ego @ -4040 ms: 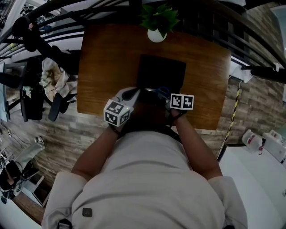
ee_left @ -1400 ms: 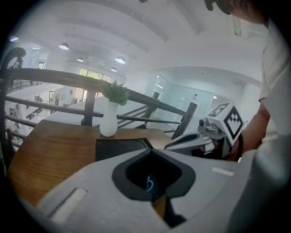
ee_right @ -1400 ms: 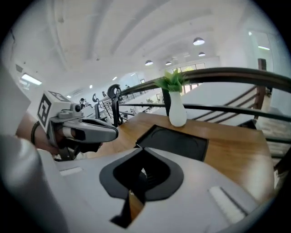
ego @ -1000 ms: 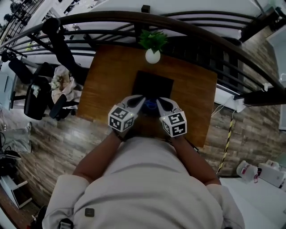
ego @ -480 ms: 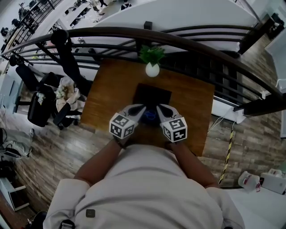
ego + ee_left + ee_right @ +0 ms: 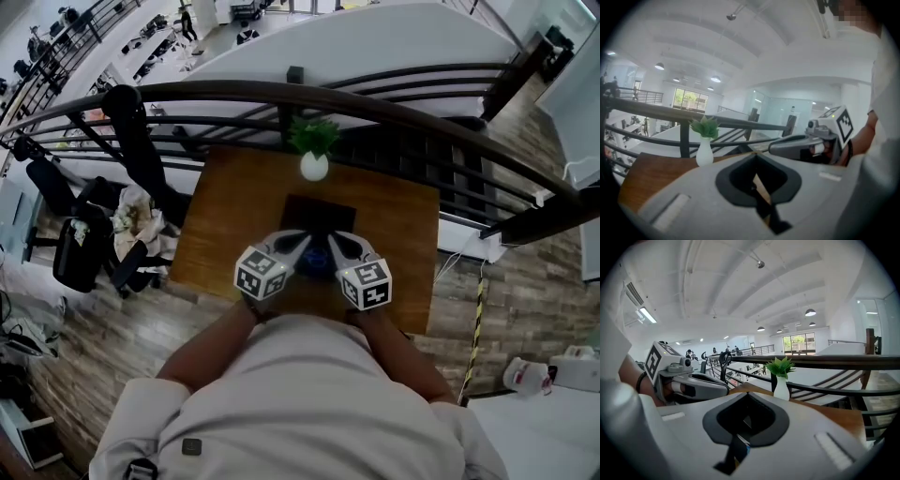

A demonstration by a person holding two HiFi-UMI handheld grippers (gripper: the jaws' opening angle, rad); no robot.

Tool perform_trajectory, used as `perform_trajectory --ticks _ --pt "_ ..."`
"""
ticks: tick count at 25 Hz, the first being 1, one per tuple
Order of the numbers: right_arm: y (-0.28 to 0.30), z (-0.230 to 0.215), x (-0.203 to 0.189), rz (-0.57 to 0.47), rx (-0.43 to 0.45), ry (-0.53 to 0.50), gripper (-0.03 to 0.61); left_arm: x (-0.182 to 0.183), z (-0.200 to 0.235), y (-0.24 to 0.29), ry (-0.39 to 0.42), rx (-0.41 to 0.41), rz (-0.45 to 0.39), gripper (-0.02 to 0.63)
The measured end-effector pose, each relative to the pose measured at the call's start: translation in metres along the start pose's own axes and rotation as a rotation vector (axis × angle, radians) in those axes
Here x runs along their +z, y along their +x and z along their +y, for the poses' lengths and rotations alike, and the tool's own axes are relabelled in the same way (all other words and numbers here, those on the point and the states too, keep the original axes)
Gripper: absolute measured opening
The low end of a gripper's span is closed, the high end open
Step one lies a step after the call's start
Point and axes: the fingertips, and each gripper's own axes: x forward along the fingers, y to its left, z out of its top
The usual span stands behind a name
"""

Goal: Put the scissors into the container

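Wood-topped brown table [image 6: 225, 220] carries a black rectangular container [image 6: 319, 212] at its centre. A small white vase with a green plant [image 6: 314, 165] stands at the far edge, close to a dark curved metal railing [image 6: 422, 89].

Left gripper [image 6: 755, 155]: grey jaws closed together, leaving only a narrow slit below the tips, through which the table top shows.

Right gripper [image 6: 748, 394]: jaws clenched likewise. A thin dark strip with a blue spot sits low in its slit. This is possibly part of the scissors, but the view is too blurred to confirm a grasp.

Head view: both grippers are side by side over the table's near half, noses angled toward each other at the container's near edge. Blue-handled scissors [image 6: 314, 260] show as a blue patch between the two noses, right at that near edge.
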Motion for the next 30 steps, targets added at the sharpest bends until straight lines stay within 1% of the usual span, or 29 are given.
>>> perform_trajectory --ticks 5,8,17,24,30 --pt "0.018 0.022 0.003 -0.009 -0.036 0.050 0.008 0.002 0.018 -0.029 0.007 -0.015 -0.002 0.005" --pt "0.027 0.046 0.009 -0.016 -0.059 0.050 0.008 -0.002 0.030 -0.055 0.005 -0.032 0.000 0.005" --pt "0.042 0.118 0.005 -0.054 -0.164 0.112 0.008 -0.021 0.047 -0.125 0.036 -0.147 0.011 0.005" --pt "0.038 0.169 -0.012 -0.078 -0.241 0.179 0.008 -0.043 0.047 -0.170 0.050 -0.226 0.036 0.005" --pt "0.026 0.196 -0.020 -0.087 -0.288 0.199 0.008 -0.057 0.037 -0.192 0.051 -0.276 0.048 0.005"
